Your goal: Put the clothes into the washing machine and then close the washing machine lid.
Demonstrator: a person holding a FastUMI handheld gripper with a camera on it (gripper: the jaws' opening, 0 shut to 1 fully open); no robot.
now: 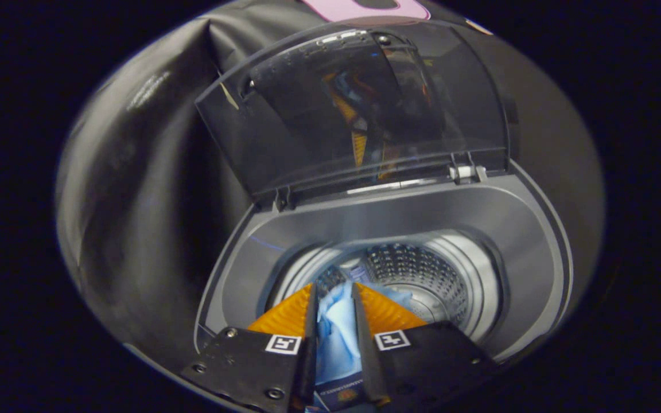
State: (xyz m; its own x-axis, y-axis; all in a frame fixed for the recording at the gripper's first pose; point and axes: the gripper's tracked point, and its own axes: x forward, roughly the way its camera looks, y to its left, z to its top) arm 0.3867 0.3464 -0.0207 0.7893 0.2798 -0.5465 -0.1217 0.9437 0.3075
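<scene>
Pale blue clothes (335, 335) sit clamped between both fingers of the hand-held gripper (333, 298), poised directly over the washing machine (399, 212) drum (422, 275), which lies straight ahead and below; the lid (359, 109) stands upright beyond it

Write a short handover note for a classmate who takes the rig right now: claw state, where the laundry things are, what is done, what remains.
Claw: shut on the light blue garment, pinched between both orange fingers.
Position: over the mouth of the washing machine drum, fingertips at the opening.
Lid: raised, standing open behind the drum.
Done: garment picked up and brought to the machine.
Left: lower it into the drum, release, pull the claw clear, then swing the lid down until closed.
</scene>
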